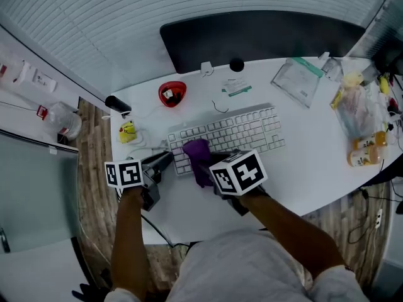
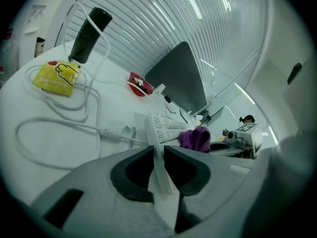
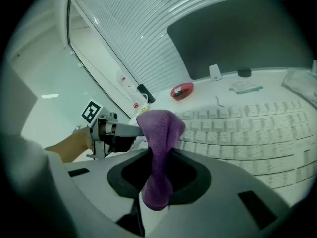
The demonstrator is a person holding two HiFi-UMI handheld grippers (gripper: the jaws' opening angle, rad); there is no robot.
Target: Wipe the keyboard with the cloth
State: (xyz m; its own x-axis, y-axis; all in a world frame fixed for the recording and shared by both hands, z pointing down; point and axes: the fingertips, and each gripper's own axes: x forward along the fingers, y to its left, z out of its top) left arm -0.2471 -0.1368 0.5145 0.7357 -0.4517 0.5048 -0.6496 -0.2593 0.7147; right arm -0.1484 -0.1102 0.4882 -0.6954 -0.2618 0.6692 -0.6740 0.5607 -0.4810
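Looking down in the head view, we see the white plastic keyboard lying with its long axis roughly nine to three o'clock on the white desk. The purple fabric cloth rests on its nine o'clock end. In the left gripper view, the left gripper pinches the keyboard's end edge. In the right gripper view, the right gripper clamps the cloth, with the keys stretching toward three o'clock and open desk beyond.
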